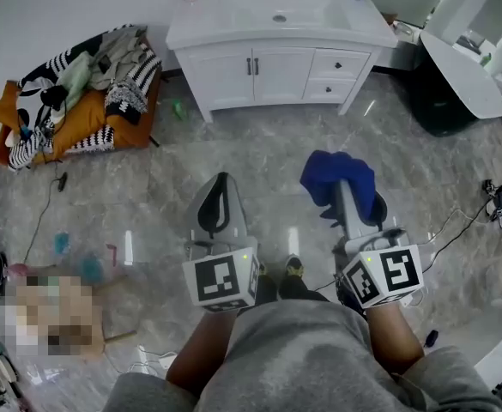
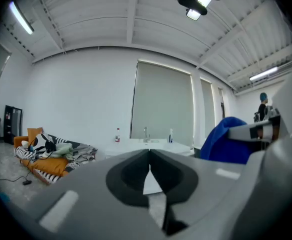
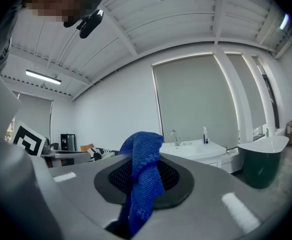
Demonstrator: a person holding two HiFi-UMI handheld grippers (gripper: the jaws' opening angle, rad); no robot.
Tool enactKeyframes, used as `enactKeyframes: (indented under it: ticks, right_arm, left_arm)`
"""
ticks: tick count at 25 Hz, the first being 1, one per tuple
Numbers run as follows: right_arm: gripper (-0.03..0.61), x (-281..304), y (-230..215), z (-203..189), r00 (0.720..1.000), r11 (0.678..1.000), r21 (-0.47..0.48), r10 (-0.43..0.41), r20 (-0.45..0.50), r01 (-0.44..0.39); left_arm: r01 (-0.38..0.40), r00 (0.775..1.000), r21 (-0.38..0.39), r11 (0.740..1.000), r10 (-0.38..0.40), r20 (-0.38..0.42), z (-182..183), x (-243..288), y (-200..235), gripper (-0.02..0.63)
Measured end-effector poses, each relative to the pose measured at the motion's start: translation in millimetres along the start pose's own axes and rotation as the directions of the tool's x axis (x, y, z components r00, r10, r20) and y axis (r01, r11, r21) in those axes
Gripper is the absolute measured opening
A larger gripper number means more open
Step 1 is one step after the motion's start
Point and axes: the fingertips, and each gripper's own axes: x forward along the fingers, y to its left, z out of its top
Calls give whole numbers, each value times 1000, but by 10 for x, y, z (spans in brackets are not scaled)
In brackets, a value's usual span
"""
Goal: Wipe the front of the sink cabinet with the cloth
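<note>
— Across the floor (image 1: 259,153) from me, in the head view, the sink cabinet (image 1: 272,71) stands well apart from both grippers. The cloth (image 1: 341,178) is draped over the tip of my right gripper (image 1: 352,209). My left gripper (image 1: 220,187) points the same way beside it.
— What's in the way?
— Nothing on the straight line, I think. A pile of clothes (image 1: 87,93) lies off to the left and a dark tub (image 1: 444,101) sits to the right of the cabinet. There's a cable (image 1: 45,204) near the pile, and something small and green (image 1: 178,108) on the floor by the cabinet's left end.
— And the left gripper view?
— My jaws there are pressed together on nothing. The blue cloth shows off to the right.
— The right gripper view?
— Jaws pinching a fold of the cloth, the rest flopping over them. It looks light, soft and limp, with a knitted weave that should grip well. I judge this hold on one bunched fold fine for carrying. For wiping I'd want a broad pad of it facing the cabinet front, or it may trail
</note>
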Motion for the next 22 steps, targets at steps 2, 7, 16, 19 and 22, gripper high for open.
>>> enactKeyframes:
  ticks: [2, 7, 16, 19, 22]
  right_arm:
    - [60, 3, 37, 18, 1000, 1000, 1, 1, 5, -1]
    - [60, 37, 201, 40, 1000, 999, -37, 1, 8, -1]
    - [60, 142, 377, 12, 1000, 1000, -8, -20, 15, 20]
    - [60, 190, 391, 38, 999, 1000, -12, -29, 23, 29]
    - [60, 240, 384, 56, 999, 999, -8, -37, 32, 38]
  left_arm:
    - [8, 1000, -1, 1000, -8, 1, 7, -9, 19, 9]
    - [17, 1000, 0, 1000, -17, -4, -6, -61, 179, 9]
    - [40, 999, -1, 999, -40, 5, -37, -122, 491, 9]
    - [42, 999, -8, 999, -42, 8, -16, -98, 559, 9]
    - [54, 999, -8, 999, -54, 8, -4, -52, 570, 9]
